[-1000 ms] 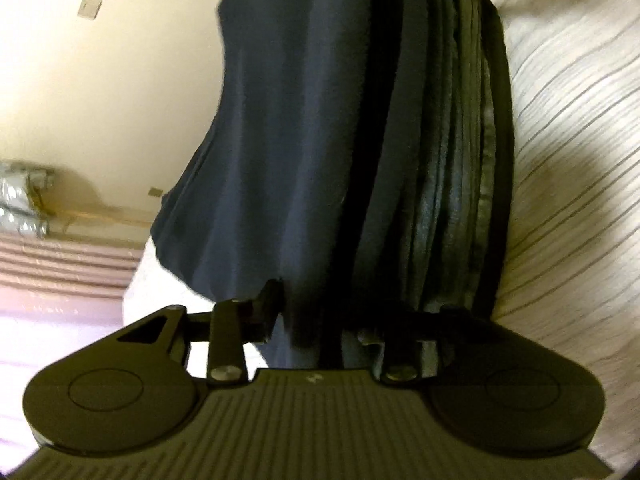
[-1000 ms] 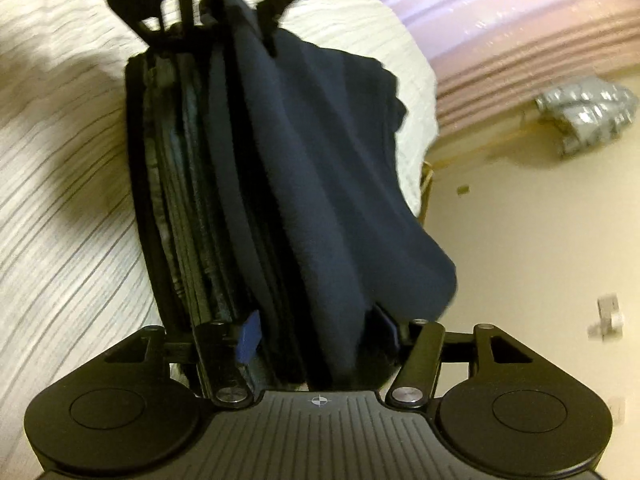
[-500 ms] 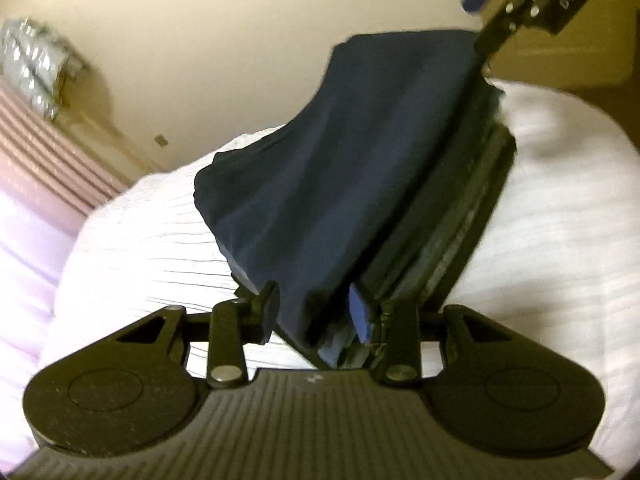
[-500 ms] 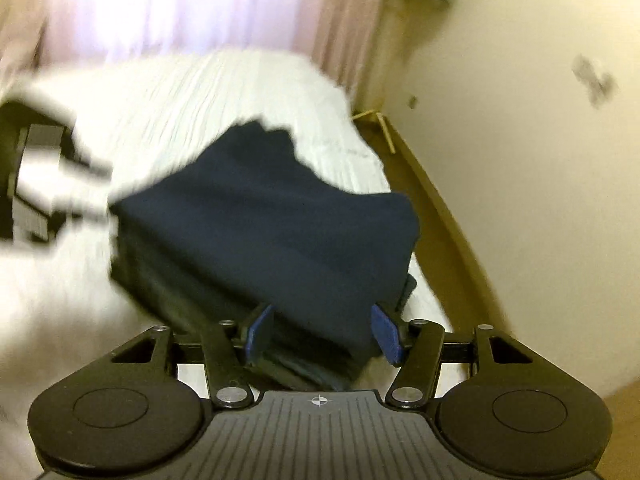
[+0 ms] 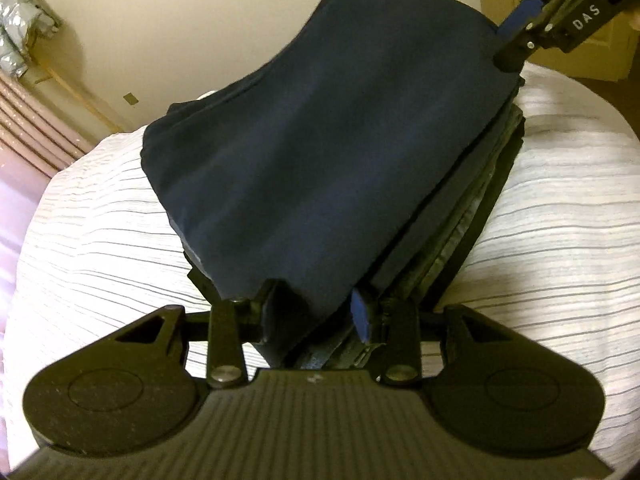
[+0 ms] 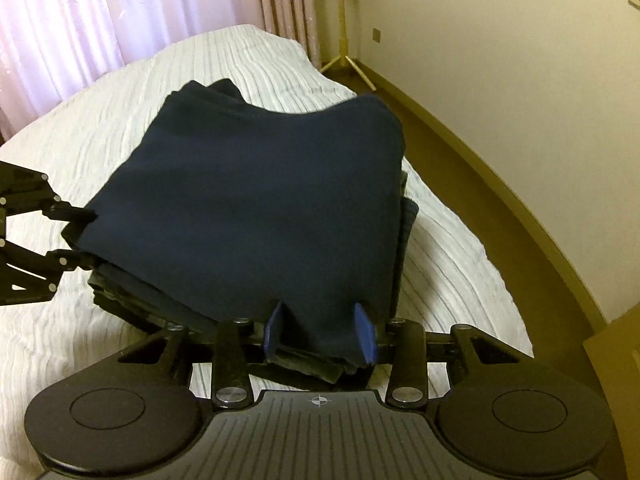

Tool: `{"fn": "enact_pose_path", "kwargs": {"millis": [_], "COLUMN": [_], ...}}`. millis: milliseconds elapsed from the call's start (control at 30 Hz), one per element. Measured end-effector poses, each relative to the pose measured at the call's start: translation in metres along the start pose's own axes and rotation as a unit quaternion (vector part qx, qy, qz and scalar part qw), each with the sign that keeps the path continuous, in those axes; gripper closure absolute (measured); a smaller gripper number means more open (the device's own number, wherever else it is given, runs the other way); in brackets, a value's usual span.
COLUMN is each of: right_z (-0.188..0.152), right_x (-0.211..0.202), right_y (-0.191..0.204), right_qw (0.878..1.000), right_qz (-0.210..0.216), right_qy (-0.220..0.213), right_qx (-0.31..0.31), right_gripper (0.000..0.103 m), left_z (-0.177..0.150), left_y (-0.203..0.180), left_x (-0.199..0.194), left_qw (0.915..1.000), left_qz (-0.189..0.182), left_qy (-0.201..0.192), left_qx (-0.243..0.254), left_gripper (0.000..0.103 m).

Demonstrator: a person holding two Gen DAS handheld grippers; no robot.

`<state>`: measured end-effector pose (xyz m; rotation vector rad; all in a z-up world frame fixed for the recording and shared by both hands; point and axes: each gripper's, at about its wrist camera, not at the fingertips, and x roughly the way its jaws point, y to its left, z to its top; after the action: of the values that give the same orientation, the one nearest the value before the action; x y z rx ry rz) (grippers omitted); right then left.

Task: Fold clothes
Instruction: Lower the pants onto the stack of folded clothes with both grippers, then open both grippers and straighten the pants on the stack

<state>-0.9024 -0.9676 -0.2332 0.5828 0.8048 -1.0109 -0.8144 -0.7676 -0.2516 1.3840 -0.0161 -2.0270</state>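
A folded stack of dark clothes, with a navy garment [image 5: 320, 140] on top and grey layers [image 5: 472, 216] under it, lies flat on the white striped bed cover [image 5: 100, 240]. My left gripper [image 5: 320, 312] is shut on the near corner of the stack. It also shows at the left edge of the right wrist view as the left gripper [image 6: 76, 236] clamping that side. My right gripper [image 6: 320, 332] has the edge of the navy garment [image 6: 260, 208] between its blue pads, and its jaws are closing on it. The right gripper [image 5: 520, 32] shows at the far corner in the left wrist view.
The bed cover [image 6: 80, 360] spreads all around the stack. A pink curtain [image 6: 80, 20] hangs behind the bed. A cream wall [image 6: 500, 60] and a strip of brown floor [image 6: 460, 152] run along its right side, with a yellow stand [image 6: 344, 40] in the corner.
The stack stood on edge between both grippers and now lies flat on the bed. Both grippers rolled round with it. The right jaws stand narrower.
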Motion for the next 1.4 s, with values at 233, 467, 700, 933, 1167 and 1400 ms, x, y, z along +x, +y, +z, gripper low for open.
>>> {"fn": "enact_pose_path", "kwargs": {"millis": [233, 467, 700, 933, 1167, 1400], "right_z": [0.004, 0.042, 0.107, 0.11, 0.114, 0.084], "right_x": [-0.004, -0.033, 0.013, 0.085, 0.065, -0.004], "right_y": [-0.002, -0.01, -0.04, -0.072, -0.073, -0.04], "right_qw": [1.0, 0.998, 0.997, 0.996, 0.996, 0.995], "right_qz": [0.001, 0.028, 0.038, 0.025, 0.036, 0.039], "right_qy": [0.015, -0.034, -0.044, 0.02, 0.011, -0.048], "right_qx": [0.014, 0.05, 0.057, 0.087, 0.084, 0.076], "right_gripper": [0.063, 0.063, 0.063, 0.064, 0.063, 0.063], "left_z": [0.003, 0.018, 0.047, 0.047, 0.044, 0.01], "left_y": [0.006, 0.014, 0.005, 0.002, 0.006, 0.03], "left_x": [-0.01, -0.036, -0.003, 0.014, -0.001, -0.026], "left_qw": [0.9999, 0.997, 0.9956, 0.9943, 0.995, 0.9895], "left_qz": [-0.009, -0.023, -0.06, -0.072, -0.067, -0.025], "left_qy": [0.001, -0.05, -0.029, -0.018, -0.025, -0.033], "left_qx": [-0.011, -0.054, -0.066, -0.076, -0.069, -0.139], "left_gripper": [0.068, 0.068, 0.069, 0.069, 0.069, 0.069]}}
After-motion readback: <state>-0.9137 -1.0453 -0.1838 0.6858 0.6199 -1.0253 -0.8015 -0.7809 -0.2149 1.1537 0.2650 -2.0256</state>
